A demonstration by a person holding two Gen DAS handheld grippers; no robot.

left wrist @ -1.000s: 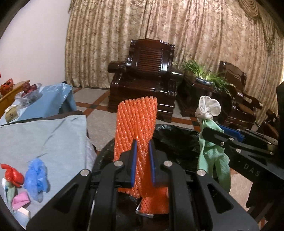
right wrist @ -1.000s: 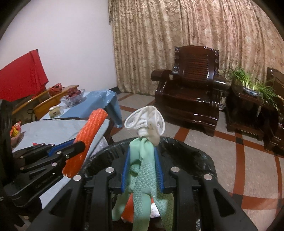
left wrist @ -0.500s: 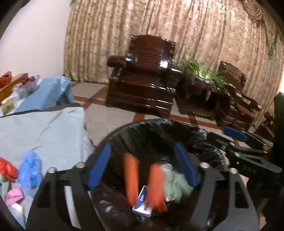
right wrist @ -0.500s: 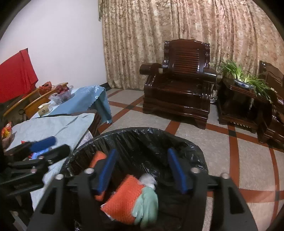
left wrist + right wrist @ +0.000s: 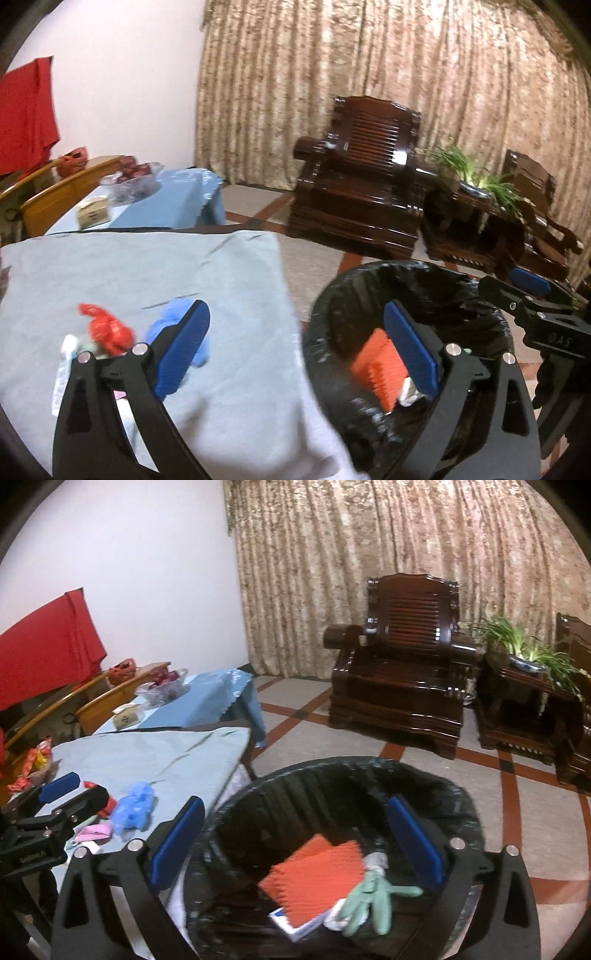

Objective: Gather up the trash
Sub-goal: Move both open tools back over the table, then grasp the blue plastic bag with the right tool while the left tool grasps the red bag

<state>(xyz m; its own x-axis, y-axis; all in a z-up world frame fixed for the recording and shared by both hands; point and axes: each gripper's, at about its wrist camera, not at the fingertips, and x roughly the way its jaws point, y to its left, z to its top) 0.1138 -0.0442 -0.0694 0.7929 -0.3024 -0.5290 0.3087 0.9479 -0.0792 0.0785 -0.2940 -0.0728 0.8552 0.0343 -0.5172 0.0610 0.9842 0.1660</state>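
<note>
A bin with a black liner point(image 5: 332, 771) stands beside the cloth-covered table point(image 5: 147, 266). Inside it lie an orange foam net point(image 5: 314, 871), a green glove point(image 5: 369, 897) and a small blue-and-white box point(image 5: 291, 923). My right gripper point(image 5: 295, 808) hangs over the bin, jaws opening, nothing between them. My left gripper point(image 5: 295, 321) straddles the table edge and the bin point(image 5: 369, 288), jaws opening and empty. On the table lie a red wrapper point(image 5: 107, 328), a crumpled blue glove point(image 5: 135, 805) and a pink scrap point(image 5: 94, 830).
A dark wooden armchair point(image 5: 402, 672) and a side table with a plant point(image 5: 524, 664) stand beyond the bin on the tiled floor. A second table with a blue cloth point(image 5: 166, 199) carries a bowl and a box. Wooden chairs and a red cloth are at far left.
Both grippers opened; the orange net and the green glove dropped into the bin. My left gripper swung left towards the table, and the right gripper shifted slightly.
</note>
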